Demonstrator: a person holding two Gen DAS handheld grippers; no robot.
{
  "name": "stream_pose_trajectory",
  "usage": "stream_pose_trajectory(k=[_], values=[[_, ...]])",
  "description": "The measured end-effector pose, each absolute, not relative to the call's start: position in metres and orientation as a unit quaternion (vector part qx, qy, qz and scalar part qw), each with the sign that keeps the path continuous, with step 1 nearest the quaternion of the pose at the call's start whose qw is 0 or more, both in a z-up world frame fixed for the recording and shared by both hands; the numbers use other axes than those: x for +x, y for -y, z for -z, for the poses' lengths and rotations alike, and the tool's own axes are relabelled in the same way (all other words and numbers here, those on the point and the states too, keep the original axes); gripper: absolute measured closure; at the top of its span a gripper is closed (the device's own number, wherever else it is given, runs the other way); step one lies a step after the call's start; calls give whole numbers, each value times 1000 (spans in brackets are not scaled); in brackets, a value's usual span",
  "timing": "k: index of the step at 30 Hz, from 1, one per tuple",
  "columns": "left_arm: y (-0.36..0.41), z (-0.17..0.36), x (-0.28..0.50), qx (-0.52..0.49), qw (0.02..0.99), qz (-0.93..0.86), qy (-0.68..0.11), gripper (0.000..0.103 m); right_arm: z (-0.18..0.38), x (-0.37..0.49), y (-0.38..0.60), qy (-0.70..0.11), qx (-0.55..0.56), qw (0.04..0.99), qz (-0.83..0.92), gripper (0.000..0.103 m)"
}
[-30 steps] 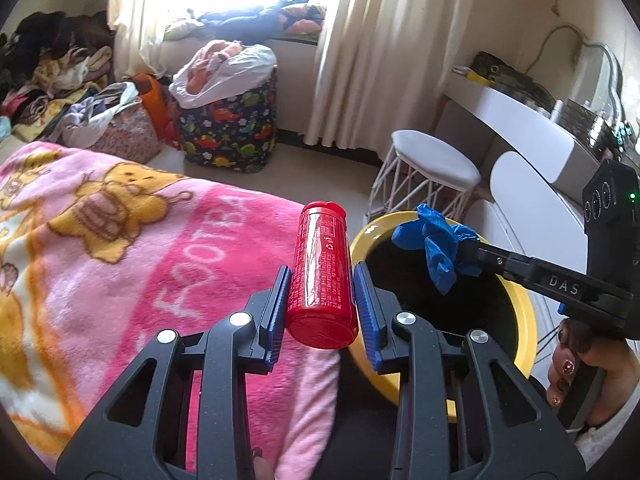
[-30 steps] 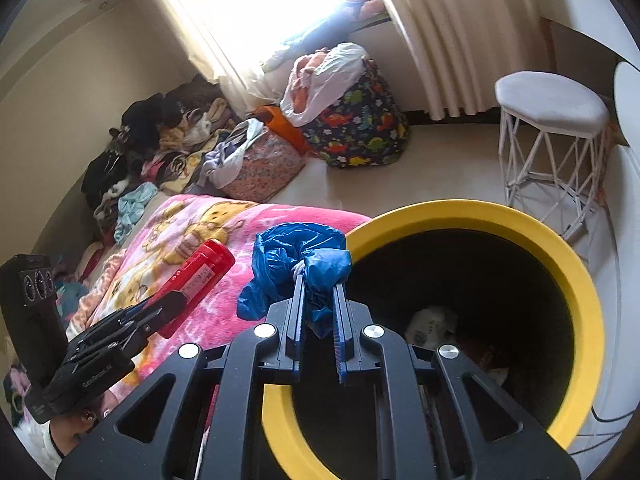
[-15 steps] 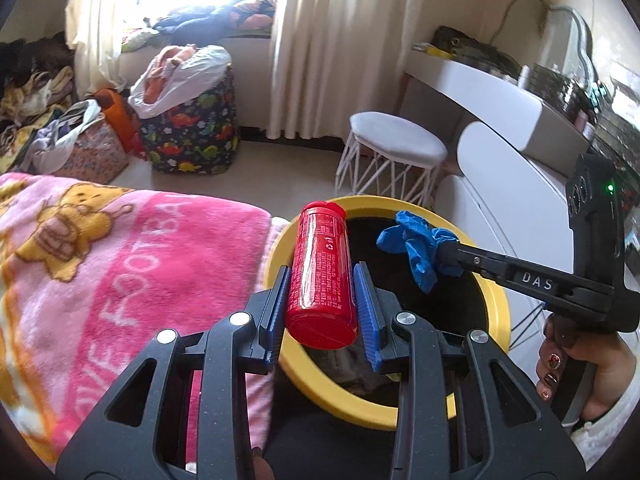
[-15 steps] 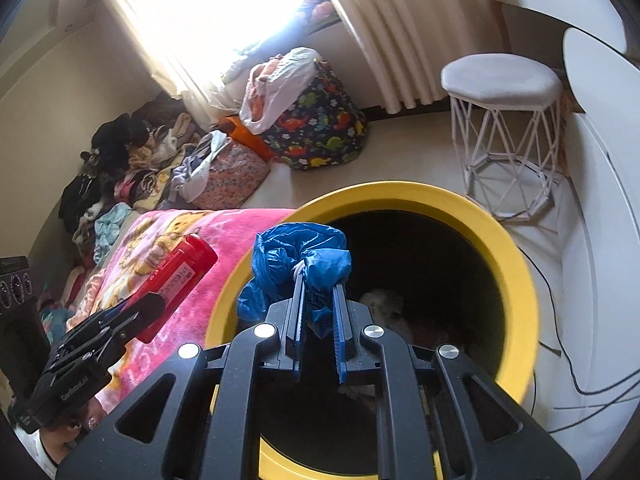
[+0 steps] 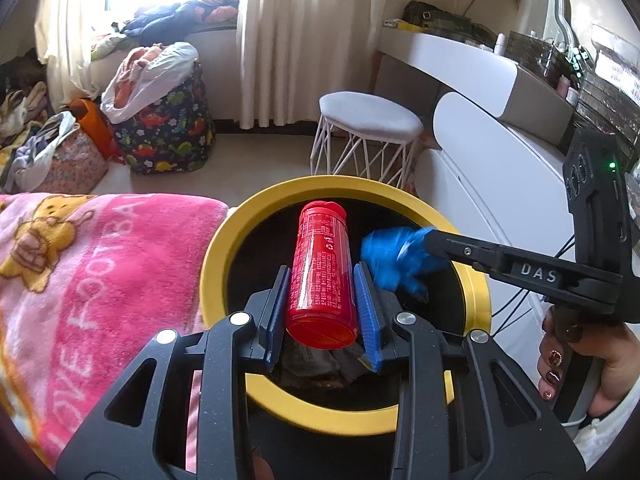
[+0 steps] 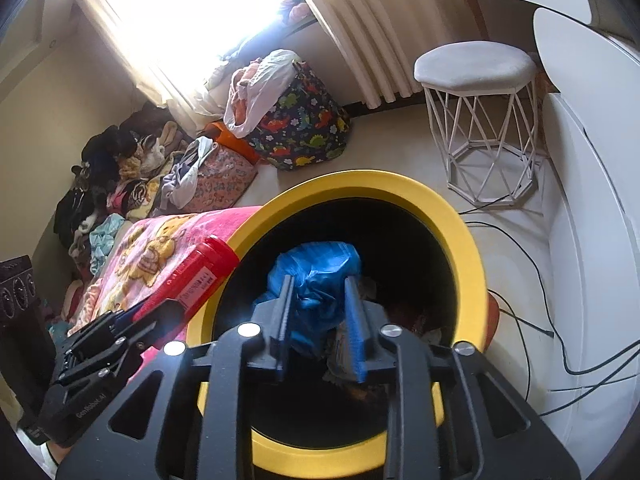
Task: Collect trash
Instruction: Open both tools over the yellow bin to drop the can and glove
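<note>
My left gripper [image 5: 322, 280] is shut on a red plastic bottle [image 5: 322, 272] and holds it over the mouth of the yellow-rimmed black bin [image 5: 224, 248]. The bottle also shows in the right wrist view [image 6: 200, 276] at the bin's left rim. My right gripper [image 6: 318, 304] is open over the bin [image 6: 460, 232], its jaws spread apart. A crumpled blue glove [image 6: 316, 280] sits loose between the jaws, blurred. In the left wrist view the glove [image 5: 394, 254] is at the right gripper's tip. Other trash lies at the bin's bottom.
A pink blanket [image 5: 92, 272] covers the bed left of the bin. A white wire stool [image 5: 370, 136] stands behind it, a white dresser [image 5: 500, 152] to the right. Cables [image 6: 532, 264] run on the floor. Laundry bags [image 5: 160, 120] sit by the window.
Both grippers moved further over the bin. My right gripper opened from shut and the blue glove came loose. The left gripper kept hold of the red bottle.
</note>
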State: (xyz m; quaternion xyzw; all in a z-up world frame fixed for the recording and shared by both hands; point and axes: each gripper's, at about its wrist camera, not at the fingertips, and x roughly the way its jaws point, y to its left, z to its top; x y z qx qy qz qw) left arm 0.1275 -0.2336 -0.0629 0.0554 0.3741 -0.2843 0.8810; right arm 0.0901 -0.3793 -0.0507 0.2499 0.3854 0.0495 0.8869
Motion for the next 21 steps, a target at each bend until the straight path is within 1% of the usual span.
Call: stream_pose_trajectory(k=[1,7,9,11,12,13,14,15,16,18,20,21], values=[[236,64,128,56,880,285,-375,78,50,89,380,-385,251,887,-49,71],[241,70,127,59,876,285,-385,78,47,78,386,-380,252,889,-39,59],[242,71,126,61,876,284,-386,78,45,75,388,-378,249,891,-37,59],[244,73,126,64,875,280,-389,75,43,73,388,-376,244,893,-36,59],[244,73,126,64,876,278,-389,73,42,73,388,-375,243,894,-34,58],[243,74,126,64,876,275,-391,67,40,71,387,-373,241,896,-33,55],[242,74,126,63,877,273,-391,64,39,71,388,-371,239,897,-33,53],[241,73,125,62,877,272,-390,63,37,70,387,-369,236,898,-33,52],[240,73,124,62,878,271,-388,59,35,69,385,-367,233,900,-32,51],[237,70,122,61,881,268,-385,54,34,68,383,-366,229,901,-32,48],[232,67,121,57,884,265,-381,42,32,67,381,-364,225,903,-32,45],[230,66,120,55,886,262,-378,39,31,66,379,-363,222,904,-32,44]])
